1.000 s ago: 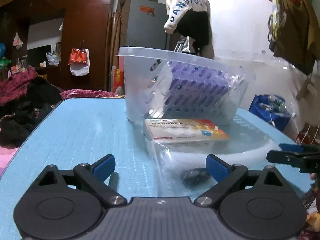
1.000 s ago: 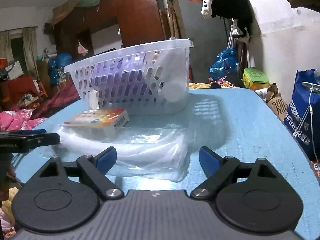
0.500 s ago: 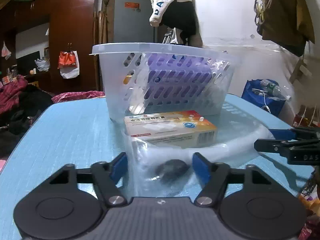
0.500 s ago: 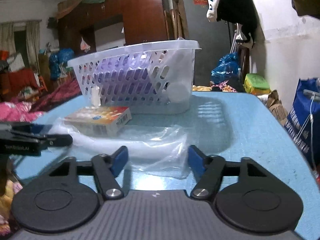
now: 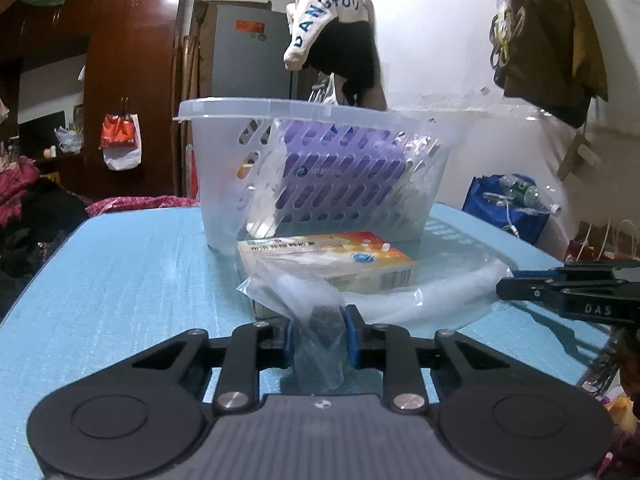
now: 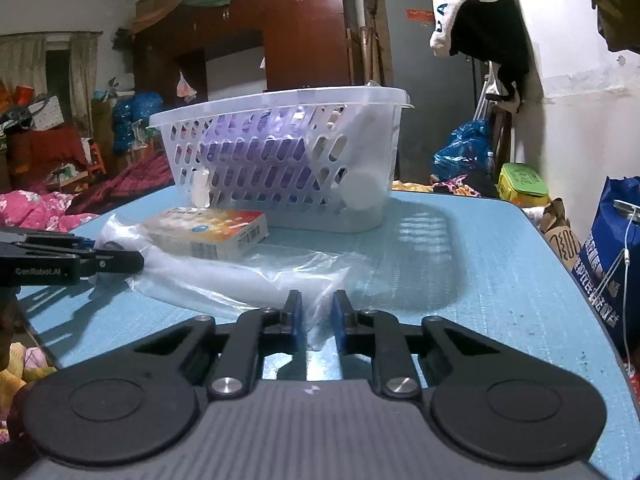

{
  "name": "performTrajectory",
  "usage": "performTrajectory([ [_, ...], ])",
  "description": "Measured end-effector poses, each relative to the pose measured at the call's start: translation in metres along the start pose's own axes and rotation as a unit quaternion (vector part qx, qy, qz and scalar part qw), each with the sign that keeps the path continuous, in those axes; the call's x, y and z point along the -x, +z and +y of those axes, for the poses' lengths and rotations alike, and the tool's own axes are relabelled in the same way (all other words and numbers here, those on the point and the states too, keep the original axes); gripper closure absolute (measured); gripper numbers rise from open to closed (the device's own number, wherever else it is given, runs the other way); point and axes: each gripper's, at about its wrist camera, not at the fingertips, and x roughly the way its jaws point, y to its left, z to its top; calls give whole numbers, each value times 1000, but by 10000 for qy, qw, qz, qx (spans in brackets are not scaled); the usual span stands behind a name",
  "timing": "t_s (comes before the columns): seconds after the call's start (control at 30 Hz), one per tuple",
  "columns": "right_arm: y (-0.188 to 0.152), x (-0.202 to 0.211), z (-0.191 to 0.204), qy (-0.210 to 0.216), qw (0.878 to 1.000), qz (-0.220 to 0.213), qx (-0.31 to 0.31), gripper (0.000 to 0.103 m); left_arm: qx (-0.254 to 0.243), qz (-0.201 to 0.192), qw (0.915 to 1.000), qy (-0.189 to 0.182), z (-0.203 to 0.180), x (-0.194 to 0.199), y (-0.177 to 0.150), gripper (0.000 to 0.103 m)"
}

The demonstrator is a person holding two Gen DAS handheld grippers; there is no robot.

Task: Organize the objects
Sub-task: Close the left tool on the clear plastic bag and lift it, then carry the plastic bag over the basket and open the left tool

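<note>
Left tongs [image 5: 319, 334] are closing on one end of the plastic bag [image 5: 420, 294]. Right tongs [image 6: 316, 316] are closing on its opposite end. The bag's long axis runs 9-to-3 across the bench [image 6: 480, 264]; the carton [image 6: 208, 232] rests on it.

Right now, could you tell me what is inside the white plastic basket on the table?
Through the slots of the basket, a purple package and a white round-ended container show. Its floor and anything lower down are hidden by the walls.

We count, on one blue desk [image 5: 120, 264]: one slotted plastic basket [image 5: 224, 184], centre frame; one orange-and-white carton [image 5: 332, 256] below it; one clear plastic bag [image 5: 452, 292], lower centre; two grippers, left gripper [image 5: 319, 338] and right gripper [image 6: 316, 318].
</note>
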Motion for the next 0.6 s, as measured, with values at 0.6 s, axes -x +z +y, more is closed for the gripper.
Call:
performTrajectory([
  [0.6, 59, 45, 19, 12, 9937, -1014, 481, 95, -208, -1204, 9923, -178, 2, 47, 54, 78],
])
